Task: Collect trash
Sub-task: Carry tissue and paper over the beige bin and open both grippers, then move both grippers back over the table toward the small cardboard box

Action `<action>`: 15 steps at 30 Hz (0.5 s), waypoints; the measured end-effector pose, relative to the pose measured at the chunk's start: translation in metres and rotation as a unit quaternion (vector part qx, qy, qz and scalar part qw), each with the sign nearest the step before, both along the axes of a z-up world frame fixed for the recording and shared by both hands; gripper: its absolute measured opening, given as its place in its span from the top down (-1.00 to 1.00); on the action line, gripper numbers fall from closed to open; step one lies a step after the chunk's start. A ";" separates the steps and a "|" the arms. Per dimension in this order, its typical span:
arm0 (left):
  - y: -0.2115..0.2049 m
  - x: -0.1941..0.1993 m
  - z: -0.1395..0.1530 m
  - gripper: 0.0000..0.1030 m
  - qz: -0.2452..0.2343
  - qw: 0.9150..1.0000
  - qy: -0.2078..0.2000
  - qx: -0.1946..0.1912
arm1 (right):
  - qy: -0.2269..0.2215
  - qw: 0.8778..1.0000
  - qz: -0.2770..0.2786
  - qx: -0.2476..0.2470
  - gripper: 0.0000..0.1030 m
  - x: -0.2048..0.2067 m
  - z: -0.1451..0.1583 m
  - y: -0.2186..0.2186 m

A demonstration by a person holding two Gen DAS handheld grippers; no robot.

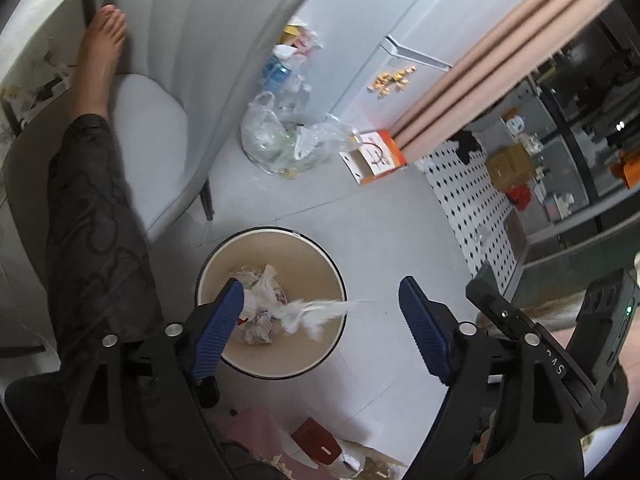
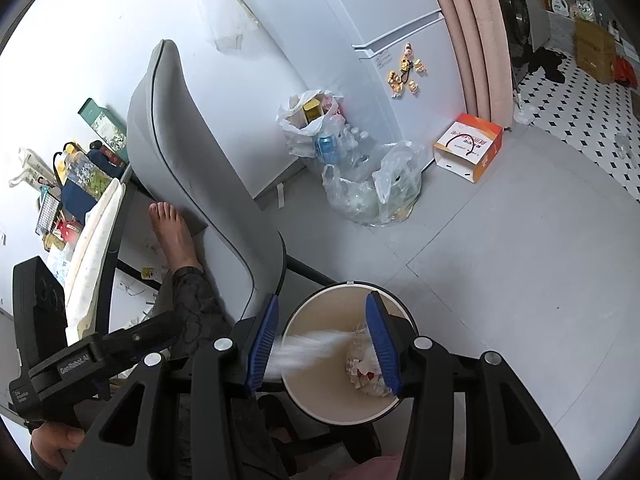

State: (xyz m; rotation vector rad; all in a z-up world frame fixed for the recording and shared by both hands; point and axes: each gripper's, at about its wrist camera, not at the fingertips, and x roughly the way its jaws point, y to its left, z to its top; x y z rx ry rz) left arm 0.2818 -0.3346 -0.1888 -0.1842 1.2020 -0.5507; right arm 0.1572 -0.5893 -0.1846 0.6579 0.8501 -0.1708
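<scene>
A round beige trash bin (image 1: 224,248) with a black rim stands on the grey floor and holds crumpled white paper (image 1: 262,300). A blurred white piece of trash (image 1: 320,312) is in mid-air over the bin's right rim. My left gripper (image 1: 326,312) is open and empty above the bin. In the right wrist view the same bin (image 2: 320,400) lies below my right gripper (image 2: 324,344), which is open, with the blurred white trash (image 2: 304,350) between its blue pads and more crumpled trash (image 2: 364,372) inside the bin.
A grey chair (image 1: 160,120) stands left of the bin, with a person's leg and bare foot (image 1: 102,52) on it. Plastic bags of bottles (image 1: 280,136) and an orange-white box (image 1: 374,156) lie by the white fridge (image 2: 400,40). Red and pink items (image 1: 316,444) lie on the near floor.
</scene>
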 end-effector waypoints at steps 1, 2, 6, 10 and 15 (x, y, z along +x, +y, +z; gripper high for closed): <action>0.004 0.000 0.004 -0.55 0.006 1.000 -0.004 0.002 | -0.003 1.000 0.001 -0.001 0.11 0.000 0.003 0.001; 0.007 0.000 0.008 -0.55 0.009 1.000 -0.008 0.001 | -0.007 1.000 0.002 -0.001 0.11 0.000 0.006 0.003; 0.025 0.001 0.031 -0.58 0.031 0.999 -0.033 -0.005 | -0.020 1.000 0.013 -0.004 0.07 0.002 0.018 0.011; 0.053 0.001 0.058 -0.73 0.058 0.996 -0.060 -0.016 | -0.038 0.999 0.025 -0.011 -0.27 0.006 0.036 0.028; 0.098 -0.003 0.090 -0.89 0.094 0.990 -0.105 -0.025 | -0.066 0.997 0.037 -0.032 -0.87 0.018 0.068 0.061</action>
